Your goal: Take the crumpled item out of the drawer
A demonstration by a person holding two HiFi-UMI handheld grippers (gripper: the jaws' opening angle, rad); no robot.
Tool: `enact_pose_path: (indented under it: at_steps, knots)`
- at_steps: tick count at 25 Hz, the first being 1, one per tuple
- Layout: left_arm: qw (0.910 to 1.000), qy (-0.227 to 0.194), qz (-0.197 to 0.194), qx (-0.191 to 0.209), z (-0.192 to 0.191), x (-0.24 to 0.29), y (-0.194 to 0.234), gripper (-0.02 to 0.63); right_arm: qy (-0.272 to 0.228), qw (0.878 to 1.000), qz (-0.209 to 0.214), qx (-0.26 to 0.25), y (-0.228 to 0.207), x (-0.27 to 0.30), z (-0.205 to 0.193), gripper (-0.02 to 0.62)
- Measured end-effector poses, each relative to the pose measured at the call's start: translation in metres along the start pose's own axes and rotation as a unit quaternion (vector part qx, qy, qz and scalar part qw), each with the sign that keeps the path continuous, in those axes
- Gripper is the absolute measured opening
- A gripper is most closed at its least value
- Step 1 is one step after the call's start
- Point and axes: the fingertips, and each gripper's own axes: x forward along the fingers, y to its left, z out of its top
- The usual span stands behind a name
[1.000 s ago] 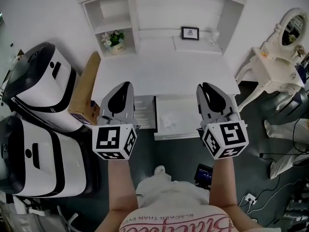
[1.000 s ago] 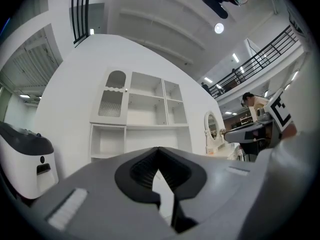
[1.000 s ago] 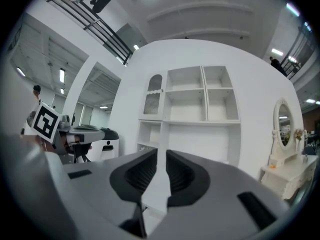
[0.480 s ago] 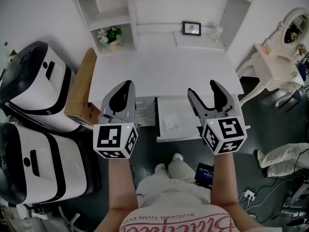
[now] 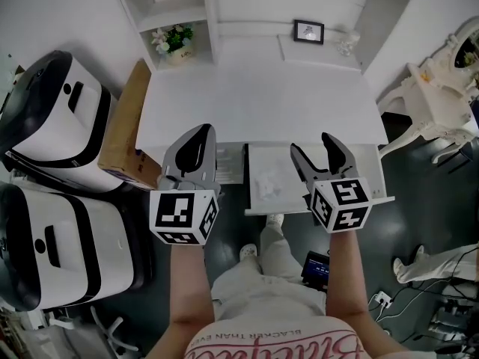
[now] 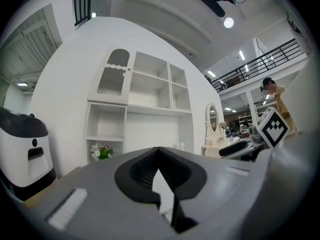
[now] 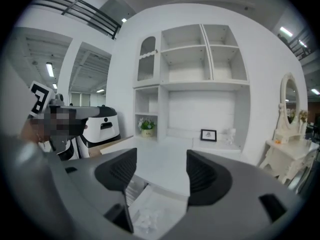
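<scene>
A white table stood against a white wall, under a white shelf unit holding a flower pot and a framed picture. The floor was dark grey; an ornate white dressing table stood to the right, a cardboard box to the left.

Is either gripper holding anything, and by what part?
Nothing is held. The left gripper is shut and empty; the right gripper is open above the drawer, where the crumpled item lies.
</scene>
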Motion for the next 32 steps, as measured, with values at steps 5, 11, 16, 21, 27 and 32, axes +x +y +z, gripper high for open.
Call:
enact_pose_path:
  at_steps: [5, 11, 16, 21, 27, 32]
  knots:
    - [0.9998, 0.013, 0.008, -0.013, -0.019, 0.009, 0.002, 0.009, 0.052, 0.998, 0.015, 0.012, -0.002, 0.021, -0.045, 0.287]
    - [0.9990, 0.031, 0.018, -0.028, -0.042, 0.023, 0.005, 0.009, 0.119, 0.991, 0.038, 0.042, -0.005, 0.044, -0.100, 0.287]
    - [0.9973, 0.057, 0.022, -0.039, -0.069, 0.028, 0.006, 0.009, 0.172, 0.981, 0.064, 0.070, -0.003, 0.064, -0.144, 0.285]
    - [0.9928, 0.101, 0.025, -0.060, -0.110, 0.031, 0.008, 0.009, 0.238, 0.962, 0.095, 0.090, 0.003, 0.081, -0.188, 0.281]
    - [0.9850, 0.153, 0.027, -0.076, -0.155, 0.030, 0.008, 0.009, 0.336, 0.929, 0.119, 0.099, 0.010, 0.096, -0.247, 0.245]
    - [0.9804, 0.176, 0.034, -0.082, -0.174, 0.028, 0.011, 0.009, 0.398, 0.902, 0.140, 0.094, 0.011, 0.110, -0.280, 0.224]
